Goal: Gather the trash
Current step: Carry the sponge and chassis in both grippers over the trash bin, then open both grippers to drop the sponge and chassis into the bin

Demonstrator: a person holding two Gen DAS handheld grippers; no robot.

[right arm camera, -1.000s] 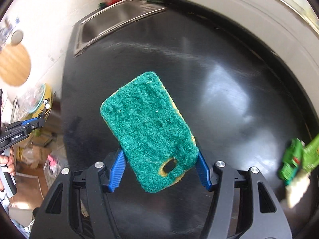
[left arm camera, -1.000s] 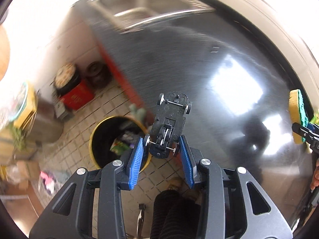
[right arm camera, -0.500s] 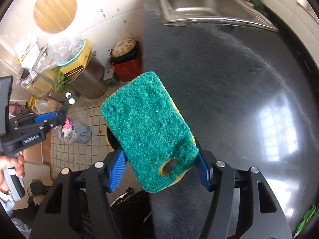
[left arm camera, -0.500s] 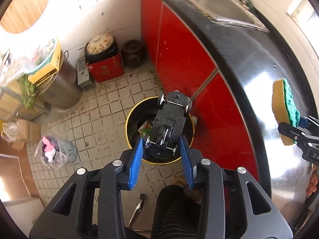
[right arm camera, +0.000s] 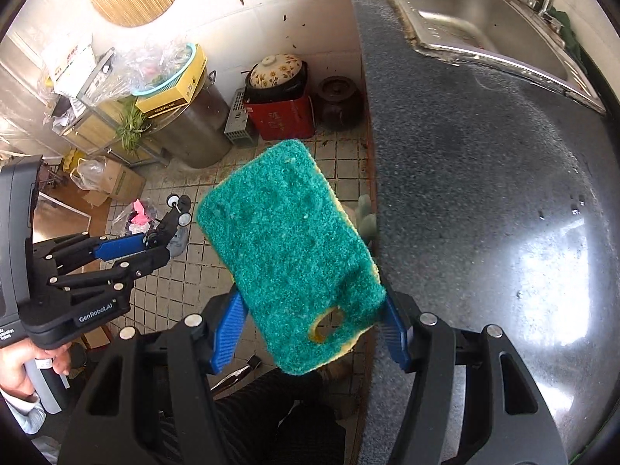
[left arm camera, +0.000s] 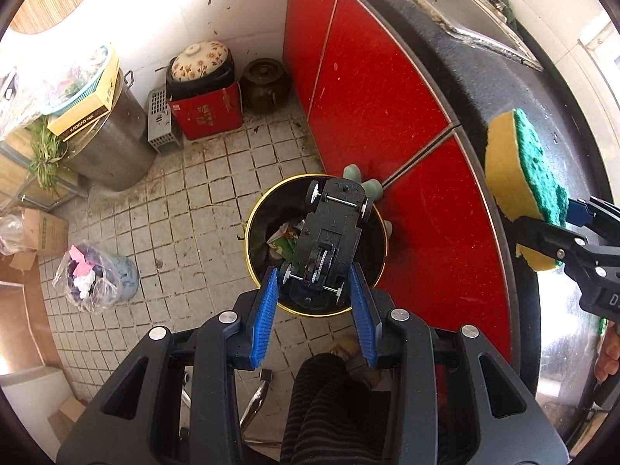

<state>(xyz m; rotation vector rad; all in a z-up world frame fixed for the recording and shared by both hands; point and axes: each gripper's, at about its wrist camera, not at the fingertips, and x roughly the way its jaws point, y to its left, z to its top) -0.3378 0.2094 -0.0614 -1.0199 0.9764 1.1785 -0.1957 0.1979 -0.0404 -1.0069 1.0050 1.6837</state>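
My left gripper (left arm camera: 313,285) is shut on a black toy car (left arm camera: 329,242), underside toward the camera, held right above a round black bin with a yellow rim (left arm camera: 259,267) on the tiled floor; the bin holds some trash. My right gripper (right arm camera: 312,317) is shut on a worn green-and-yellow sponge (right arm camera: 290,271) with a hole near its lower end, held over the counter's edge. The sponge (left arm camera: 523,178) and right gripper also show in the left wrist view. The left gripper with the car (right arm camera: 170,217) shows at the left of the right wrist view.
A dark speckled counter (right arm camera: 484,193) with a steel sink (right arm camera: 476,19) runs along the right, over red cabinet doors (left arm camera: 368,108). On the floor stand a red box with a pot (left arm camera: 201,89), a dark jar (left arm camera: 265,85), a steel drum (left arm camera: 108,143) and a bagged bundle (left arm camera: 91,283).
Both grippers swung left off the counter toward the floor. The left gripper with the car moved from beside the counter to right over the bin. The sponge moved to the counter's edge.
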